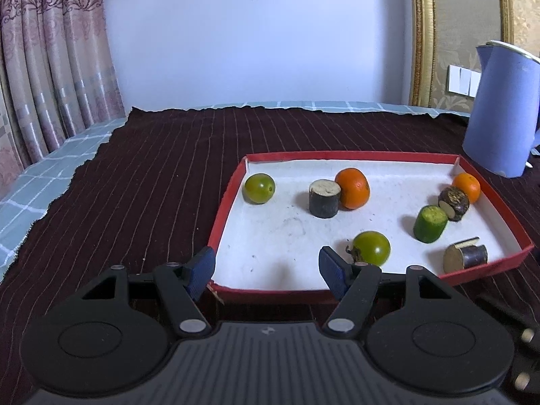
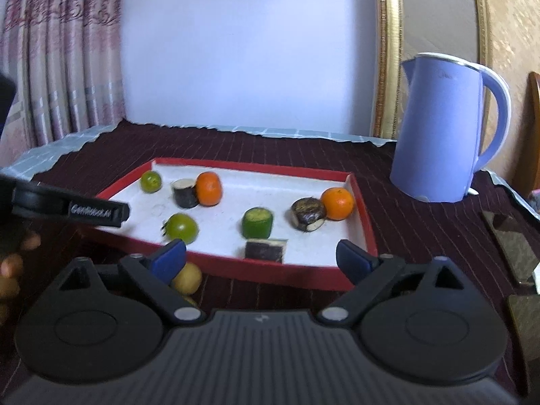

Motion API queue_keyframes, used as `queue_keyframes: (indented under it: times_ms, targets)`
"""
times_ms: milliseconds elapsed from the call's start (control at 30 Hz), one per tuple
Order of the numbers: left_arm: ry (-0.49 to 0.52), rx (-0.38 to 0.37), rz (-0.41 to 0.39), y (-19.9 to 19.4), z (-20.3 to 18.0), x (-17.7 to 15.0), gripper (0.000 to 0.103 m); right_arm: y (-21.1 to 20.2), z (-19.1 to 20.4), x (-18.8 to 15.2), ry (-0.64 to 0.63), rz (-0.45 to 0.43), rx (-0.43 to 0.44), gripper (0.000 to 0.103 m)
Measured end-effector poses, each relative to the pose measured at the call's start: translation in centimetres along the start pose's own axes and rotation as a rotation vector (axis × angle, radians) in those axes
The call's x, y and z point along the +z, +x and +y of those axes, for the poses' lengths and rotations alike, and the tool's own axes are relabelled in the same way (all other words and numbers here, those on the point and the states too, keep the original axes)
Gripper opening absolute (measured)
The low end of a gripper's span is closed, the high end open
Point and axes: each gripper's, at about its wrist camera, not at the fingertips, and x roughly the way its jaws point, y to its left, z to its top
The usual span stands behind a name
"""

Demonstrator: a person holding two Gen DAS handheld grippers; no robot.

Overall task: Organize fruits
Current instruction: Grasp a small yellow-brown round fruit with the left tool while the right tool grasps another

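Observation:
A red-rimmed tray (image 1: 398,156) with a white floor holds two green fruits (image 1: 259,188) (image 1: 371,248), two oranges (image 1: 352,188) (image 1: 466,187), a green cut cylinder (image 1: 430,223) and several dark cut pieces (image 1: 324,198). My left gripper (image 1: 266,271) is open over the tray's near left corner, with nothing between its fingers. In the right wrist view the same tray (image 2: 270,271) lies just ahead. My right gripper (image 2: 261,260) stands wide open at its front rim, a dark piece (image 2: 266,249) just beyond. A small yellow fruit (image 2: 187,278) lies on the cloth outside the tray, by the left fingertip.
A blue kettle (image 2: 442,128) stands right of the tray on the dark striped cloth (image 1: 152,185). Flat brown objects (image 2: 509,246) lie at the far right. The left gripper (image 2: 71,209) and a person's fingers (image 2: 13,263) show at the left of the right wrist view.

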Motion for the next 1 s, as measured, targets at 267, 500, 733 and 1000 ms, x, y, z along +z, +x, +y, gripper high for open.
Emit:
queue_keyframes:
  times_ms: [267,500,733,1000]
  targets:
    - [-0.017,-0.006,0.011,-0.2,0.2,-0.5,0.067,-0.1,1.6,-1.6,-0.014,0.08,0.122,0.071]
    - [-0.002,-0.032,0.0,-0.9,0.0,-0.9,0.067,2.1,3.1,-2.6,-0.04,0.16,0.17,0.035]
    - [0.014,-0.092,-0.005,-1.8,-0.8,-1.3,0.067,1.0,2.4,-2.4,-0.046,0.13,0.139,0.029]
    - [0.061,-0.142,0.014,-2.3,-4.1,-2.4,0.067,-0.4,-1.0,-2.0,-0.007,0.093,0.01,0.029]
